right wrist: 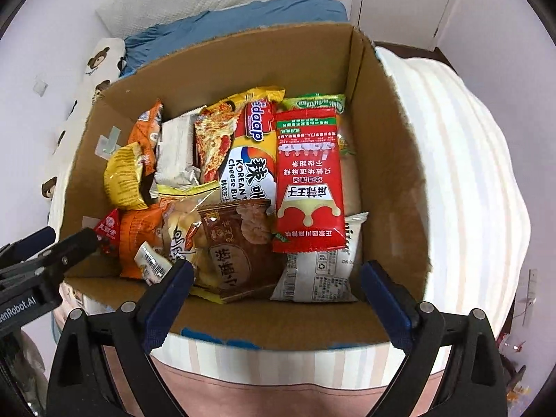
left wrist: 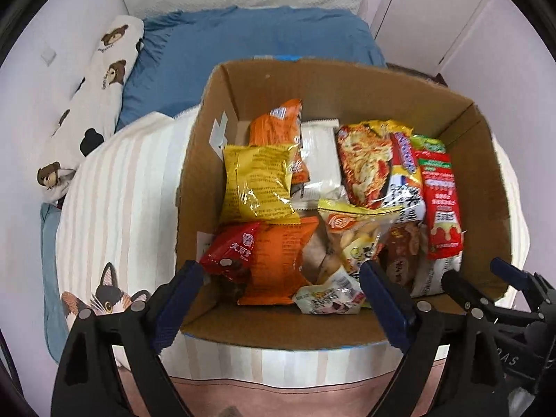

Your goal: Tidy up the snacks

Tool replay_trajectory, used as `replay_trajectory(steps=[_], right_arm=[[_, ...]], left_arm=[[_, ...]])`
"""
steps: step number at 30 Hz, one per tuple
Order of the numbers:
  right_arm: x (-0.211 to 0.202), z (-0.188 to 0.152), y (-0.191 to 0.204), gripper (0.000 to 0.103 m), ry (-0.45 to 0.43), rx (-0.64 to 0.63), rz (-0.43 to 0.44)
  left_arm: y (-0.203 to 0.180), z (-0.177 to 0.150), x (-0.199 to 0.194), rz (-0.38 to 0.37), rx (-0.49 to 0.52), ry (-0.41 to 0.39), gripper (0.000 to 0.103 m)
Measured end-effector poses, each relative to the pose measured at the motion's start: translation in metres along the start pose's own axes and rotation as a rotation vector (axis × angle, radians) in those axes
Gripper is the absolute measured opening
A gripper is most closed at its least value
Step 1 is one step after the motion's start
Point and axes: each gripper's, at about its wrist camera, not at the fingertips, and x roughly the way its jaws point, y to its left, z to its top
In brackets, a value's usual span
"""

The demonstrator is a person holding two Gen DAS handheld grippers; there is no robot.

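A: Left wrist view: where are the snacks?

B: Inside the open brown cardboard box (left wrist: pixel 347 80), which sits on the striped cream blanket (left wrist: pixel 121 191) on the bed. A crinkled yellow foil packet (left wrist: pixel 257 180) lies on the left side, above a flat orange packet (left wrist: pixel 278 264) and a small dark red pouch (left wrist: pixel 232 253).

A: And the right side?

B: A long red sachet with white print (right wrist: pixel 309 180) rests on a Korean cheese noodle pack (right wrist: pixel 250 170), beside a brown biscuit bag (right wrist: pixel 232 246).

A: The tools?

B: The left tool (left wrist: pixel 281 274) is spread wide over the box's near edge, holding nothing. The right tool (right wrist: pixel 278 274) is likewise agape and empty. A blue pillow (left wrist: pixel 243 45) lies beyond the box.
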Motion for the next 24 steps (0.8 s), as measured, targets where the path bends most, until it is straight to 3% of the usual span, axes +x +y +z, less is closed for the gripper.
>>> replay_trajectory(steps=[6, 12, 19, 24], right_arm=[[-0.048, -0.023, 0.000, 0.099, -0.098, -0.010, 0.022], [-0.108, -0.063, -0.004, 0.099, -0.227, -0.006, 0.036], [-0.168, -0.118, -0.007, 0.101, -0.340, -0.012, 0.029], [-0.209, -0.156, -0.005, 0.101, -0.412, -0.025, 0.032]], left_arm=[[-0.004, -0.019, -0.046, -0.020, -0.020, -0.115, 0.093], [-0.008, -0.062, -0.108, -0.014, -0.024, -0.264, 0.093], [-0.014, -0.117, -0.165, 0.012, -0.001, -0.368, 0.093], [-0.011, -0.151, -0.194, 0.000, -0.012, -0.399, 0.093]])
